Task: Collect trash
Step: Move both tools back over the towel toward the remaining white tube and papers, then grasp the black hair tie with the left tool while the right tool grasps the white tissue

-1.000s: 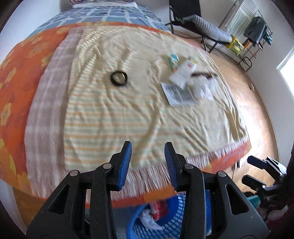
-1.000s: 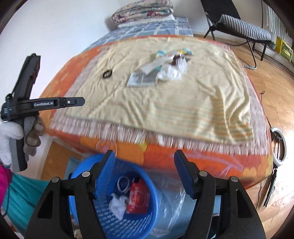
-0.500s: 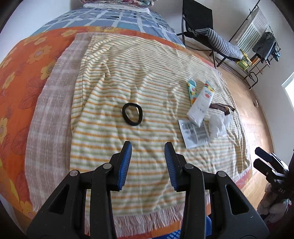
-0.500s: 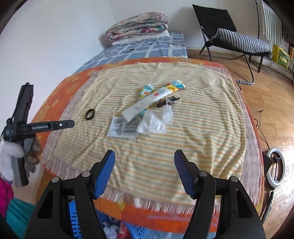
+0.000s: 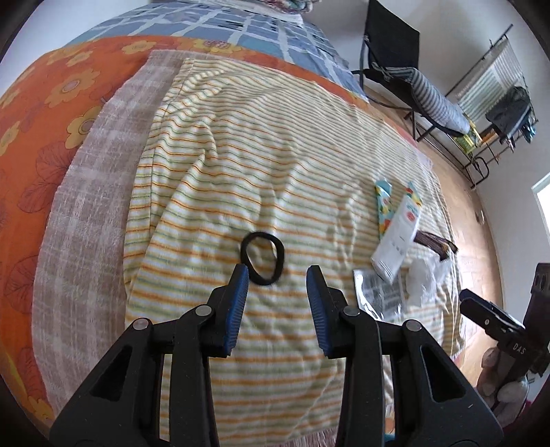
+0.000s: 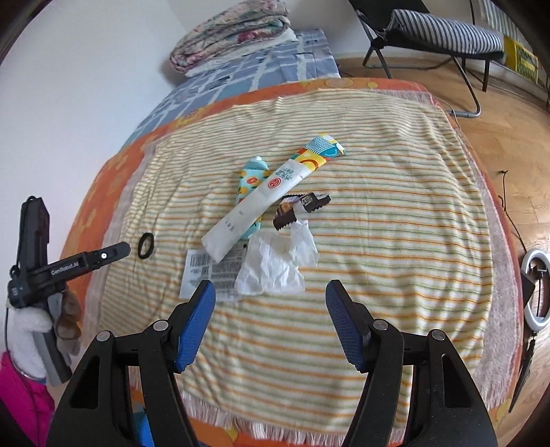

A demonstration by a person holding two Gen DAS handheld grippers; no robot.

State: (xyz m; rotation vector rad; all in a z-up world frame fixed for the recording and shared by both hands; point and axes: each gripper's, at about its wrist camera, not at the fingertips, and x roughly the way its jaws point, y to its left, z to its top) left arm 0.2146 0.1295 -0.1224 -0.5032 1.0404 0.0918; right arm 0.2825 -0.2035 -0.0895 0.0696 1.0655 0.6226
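Note:
Trash lies on a striped towel [image 6: 378, 240] spread on the bed: a long white sachet [image 6: 264, 203], a teal wrapper [image 6: 252, 178], a dark brown wrapper [image 6: 299, 206], a crumpled white tissue [image 6: 275, 264] and a printed label [image 6: 206, 271]. A black hair tie [image 5: 263, 258] lies apart to their left. My left gripper [image 5: 276, 271] hovers open with the hair tie just beyond its left fingertip. My right gripper [image 6: 271, 287] stands wide open, empty, with the tissue just ahead of its tips. Each gripper also shows at the edge of the other's view.
An orange floral bedspread [image 5: 41, 113] lies under the towel, folded blankets [image 6: 233, 31] at the bed's head. A black folding chair [image 6: 443, 37] and a ring light [image 6: 536, 289] stand on the wooden floor to the right. A blue basket's rim [image 6: 141, 429] peeks below the bed's edge.
Both grippers have moved forward from above the blue basket at the bed's edge to over the towel. The hair tie and the trash pile now lie close ahead. Jaw gaps look unchanged.

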